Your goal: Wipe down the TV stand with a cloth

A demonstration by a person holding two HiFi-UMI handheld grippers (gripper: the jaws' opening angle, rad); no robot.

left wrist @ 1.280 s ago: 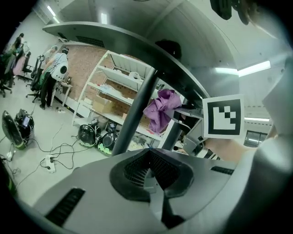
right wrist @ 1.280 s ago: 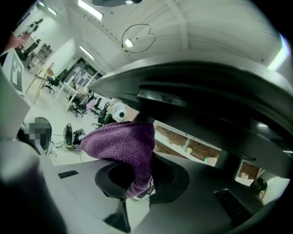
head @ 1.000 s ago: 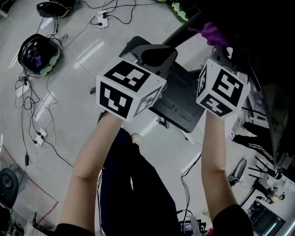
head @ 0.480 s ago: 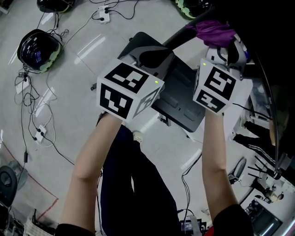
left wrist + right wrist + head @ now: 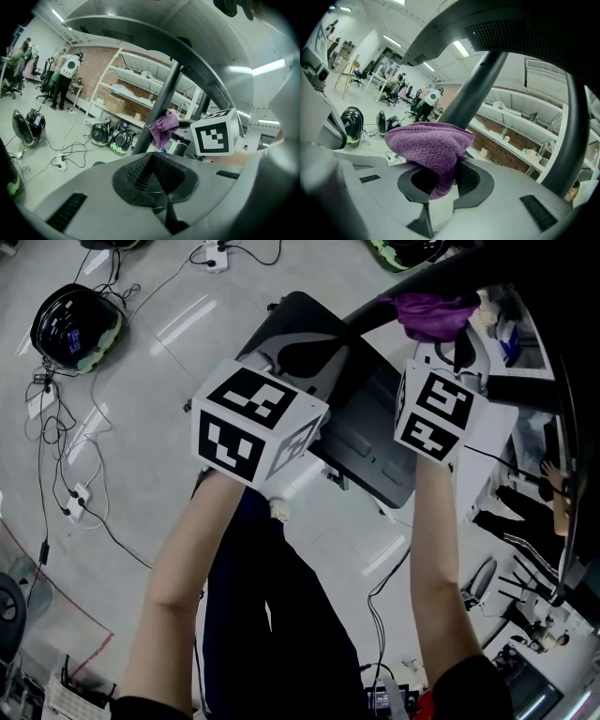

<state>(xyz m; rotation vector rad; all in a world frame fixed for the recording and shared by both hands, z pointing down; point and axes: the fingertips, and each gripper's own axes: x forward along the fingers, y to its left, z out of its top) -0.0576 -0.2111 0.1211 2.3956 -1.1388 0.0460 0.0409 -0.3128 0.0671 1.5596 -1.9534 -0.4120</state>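
The TV stand has a dark grey base plate point(image 5: 370, 451) on the floor and a slanting black pole point(image 5: 380, 304). My right gripper point(image 5: 448, 338) is shut on a purple cloth point(image 5: 431, 313), which lies against the pole's upper part. In the right gripper view the cloth point(image 5: 429, 147) bulges out of the gripper point(image 5: 440, 174), with the pole point(image 5: 471, 101) right behind it. My left gripper point(image 5: 307, 357) hovers over the base, shut and holding nothing. Its own view shows the gripper point(image 5: 153, 161), the pole point(image 5: 157, 117), the cloth point(image 5: 163, 127) and the right gripper's marker cube point(image 5: 213, 133).
Black helmets point(image 5: 75, 324) lie on the pale floor at the left, with power strips and cables point(image 5: 70, 507) around them. Dark equipment and cables point(image 5: 525, 521) crowd the right edge. White shelves point(image 5: 131, 93) and standing people point(image 5: 65, 79) are far behind.
The right gripper has carried the cloth a little left, onto the pole, and more of the cloth shows. The left gripper has hardly moved.
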